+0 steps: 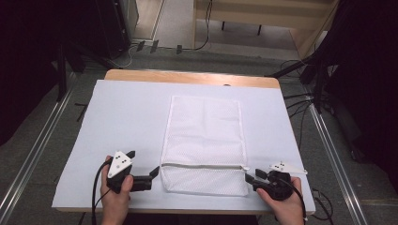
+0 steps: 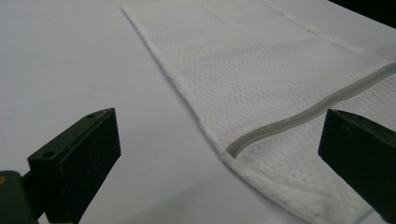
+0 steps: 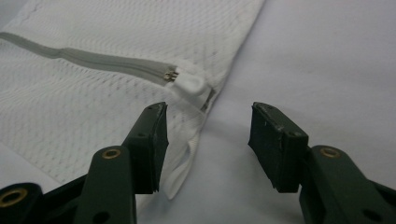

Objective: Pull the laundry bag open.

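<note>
With both grippers open and empty, the right gripper (image 3: 208, 140) should close its fingers on the zipper pull (image 3: 189, 84) while the left gripper (image 1: 149, 176) pins the bag (image 1: 204, 140) edge to the desk (image 1: 126, 117).

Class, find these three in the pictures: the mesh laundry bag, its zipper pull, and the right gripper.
mesh laundry bag (image 1: 205, 129), high view, middle of the mesh panel.
zipper pull (image 3: 172, 74), right gripper view, metal slider at the zipper's end.
right gripper (image 3: 208, 137), right gripper view, midway between its open fingertips.
</note>
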Demonstrator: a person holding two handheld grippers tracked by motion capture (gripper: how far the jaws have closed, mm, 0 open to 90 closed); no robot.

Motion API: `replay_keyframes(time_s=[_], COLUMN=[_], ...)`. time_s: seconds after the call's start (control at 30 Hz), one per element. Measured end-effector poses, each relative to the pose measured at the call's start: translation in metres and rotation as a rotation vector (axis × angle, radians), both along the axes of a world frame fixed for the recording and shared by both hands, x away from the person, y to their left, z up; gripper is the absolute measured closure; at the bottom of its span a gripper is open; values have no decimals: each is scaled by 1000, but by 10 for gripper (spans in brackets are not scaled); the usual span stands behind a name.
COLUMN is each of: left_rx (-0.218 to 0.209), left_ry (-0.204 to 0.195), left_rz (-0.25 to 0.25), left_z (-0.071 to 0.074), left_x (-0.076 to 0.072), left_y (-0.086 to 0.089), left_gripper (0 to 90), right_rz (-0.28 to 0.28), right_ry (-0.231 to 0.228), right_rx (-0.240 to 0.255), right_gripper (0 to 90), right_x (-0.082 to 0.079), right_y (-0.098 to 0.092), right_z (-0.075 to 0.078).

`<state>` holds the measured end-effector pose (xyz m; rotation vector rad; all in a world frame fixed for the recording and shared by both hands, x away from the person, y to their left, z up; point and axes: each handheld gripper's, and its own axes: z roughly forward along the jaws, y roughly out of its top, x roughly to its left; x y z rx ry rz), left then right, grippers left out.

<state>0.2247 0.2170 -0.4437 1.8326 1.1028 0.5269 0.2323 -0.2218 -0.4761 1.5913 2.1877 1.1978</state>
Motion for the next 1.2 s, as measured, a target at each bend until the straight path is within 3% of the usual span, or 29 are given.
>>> replay_keyframes(time_s=[0.1,0.17,0.2,0.23,0.4,0.5,0.53,0.57,0.67,0.8,0.87,0.9,0.97,1.2], left_rx=[3,49,49,57,45,50,48,48,38,38,35,37,38,56], left_ry=[5,5,5,12,27,39,48,48,69,85,88,90,99,119], left_rz=[-21,-42,-42,-61,-102,-118,-128,-128,-147,-178,-196,-205,-223,-201], left_z=[0,0,0,0,2,3,2,2,2,4,5,7,10,11], left_x=[1,1,1,3,6,10,13,13,17,22,24,25,29,36], left_y=[-10,-26,-26,-37,-57,-71,-80,-80,-94,-116,-128,-133,-146,-169], left_gripper=[0,0,0,0,0,0,0,0,0,0,0,0,0,81], right_rz=[19,31,31,28,3,-1,-16,-16,-52,-89,-81,-71,-65,-58], right_ry=[-4,3,3,8,-15,-41,-71,-71,-119,-122,-105,-69,-56,-112], right_rx=[9,-1,-1,-8,-20,-36,-72,-72,-134,-130,-105,-39,0,-5], right_gripper=[482,483,483,484,486,537,565,565,668,850,894,900,900,900], right_x=[-4,-7,-7,-9,-10,-13,-16,-16,-21,-20,-17,-13,-11,-12], right_y=[4,8,8,11,18,26,32,32,37,33,28,20,16,19], right_z=[0,-2,-2,-4,-5,-7,-9,-9,-12,-13,-13,-13,-14,-11])
